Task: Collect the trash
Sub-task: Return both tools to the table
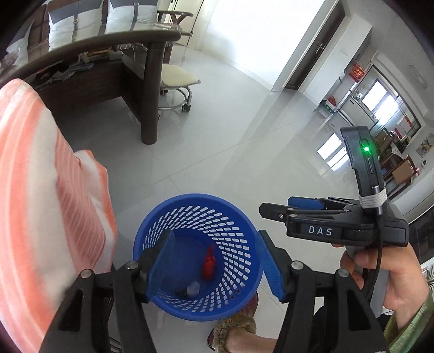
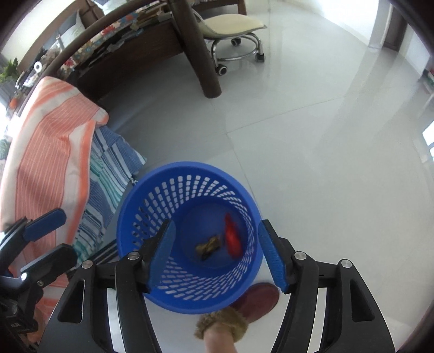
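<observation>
Jaws spread over round perforated plastic basket (image 2: 190, 239).

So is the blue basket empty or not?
Not empty. The upright blue basket holds a red wrapper and a brownish scrap at its bottom.

Bright daylight floods in from the far doorway (image 1: 244, 24), blown out to white. The glossy floor (image 2: 312, 141) carries pale glare. Fisheye bending curves the edges, corners fall dark, and the near-left striped cloth (image 1: 40, 190) blurs.
</observation>
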### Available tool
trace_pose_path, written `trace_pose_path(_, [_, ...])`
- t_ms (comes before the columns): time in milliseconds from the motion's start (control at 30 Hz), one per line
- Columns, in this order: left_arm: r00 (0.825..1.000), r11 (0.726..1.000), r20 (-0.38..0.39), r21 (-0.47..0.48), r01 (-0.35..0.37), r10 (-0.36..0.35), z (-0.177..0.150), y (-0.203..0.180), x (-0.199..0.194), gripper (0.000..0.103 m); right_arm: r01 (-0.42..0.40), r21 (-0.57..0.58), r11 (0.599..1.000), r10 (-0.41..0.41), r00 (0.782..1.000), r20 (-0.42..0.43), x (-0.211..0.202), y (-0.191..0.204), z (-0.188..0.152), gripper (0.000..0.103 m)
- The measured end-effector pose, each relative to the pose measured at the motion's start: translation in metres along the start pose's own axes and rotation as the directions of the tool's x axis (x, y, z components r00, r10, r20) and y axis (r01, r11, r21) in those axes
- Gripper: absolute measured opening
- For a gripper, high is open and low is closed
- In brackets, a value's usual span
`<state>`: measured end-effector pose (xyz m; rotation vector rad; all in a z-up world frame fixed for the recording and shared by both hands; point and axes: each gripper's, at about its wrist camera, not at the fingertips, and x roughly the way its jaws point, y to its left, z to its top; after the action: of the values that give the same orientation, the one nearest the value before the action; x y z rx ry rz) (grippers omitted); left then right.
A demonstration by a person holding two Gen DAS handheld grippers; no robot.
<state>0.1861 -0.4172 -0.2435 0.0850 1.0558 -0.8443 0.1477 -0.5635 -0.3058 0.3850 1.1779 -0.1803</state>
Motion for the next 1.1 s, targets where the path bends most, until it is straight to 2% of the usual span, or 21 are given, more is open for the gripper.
trace_pose_path(133, [0.996,0.999,0.085,0.030,-0.035,0.033,-0.009,-0.001,-0.049,0.063,0.025,-0.026,0.999,-0.021,0.993,0.119,-0.037,0.017,0.002,0.076])
trace_pose_path(233, [0.987,0.994,0.128,0.043,-0.100,0.094,-0.028,0.008,-0.088,0.064,0.040,-0.070,0.997,-0.023,0.974,0.226,-0.069,0.040,0.001,0.080])
trace_pose_path(333, [0.974,0.983,0.142,0.020,-0.183,0.179,-0.054,0.031,-0.119,0.064,0.039,-0.125,0.991,0.002,0.949,0.314,-0.094,0.075,-0.003,0.082])
trace_pose_path(433, [0.952,0.962,0.137,-0.046,-0.270,0.274,-0.084,0.064,-0.145,0.064,0.030,-0.209,0.978,0.050,0.928,0.369,-0.107,0.119,-0.013,0.082])
trace_pose_path(600, [0.905,0.904,0.109,-0.179,-0.388,0.410,-0.129,0.123,-0.186,0.064,-0.034,-0.359,0.933,0.174,0.915,0.364,-0.111,0.197,-0.042,0.082])
trace_pose_path(733, [0.845,0.829,0.100,-0.283,-0.483,0.526,-0.157,0.167,-0.222,0.064,-0.076,-0.452,0.889,0.246,0.911,0.332,-0.104,0.253,-0.068,0.082])
trace_pose_path(800, [0.824,0.794,0.085,-0.337,-0.506,0.561,-0.167,0.190,-0.235,0.064,-0.088,-0.494,0.865,0.271,0.911,0.312,-0.098,0.278,-0.080,0.082])
trace_pose_path(867, [0.822,0.776,0.077,-0.392,-0.495,0.564,-0.175,0.209,-0.246,0.064,-0.087,-0.537,0.839,0.282,0.914,0.292,-0.091,0.302,-0.092,0.082])
trace_pose_path(933, [0.824,0.768,0.084,-0.424,-0.479,0.560,-0.183,0.222,-0.256,0.064,-0.083,-0.570,0.817,0.286,0.918,0.275,-0.085,0.322,-0.103,0.082])
trace_pose_path(1100, [0.834,0.772,0.096,-0.445,-0.453,0.544,-0.183,0.232,-0.264,0.064,-0.059,-0.617,0.785,0.270,0.929,0.254,-0.068,0.354,-0.118,0.082])
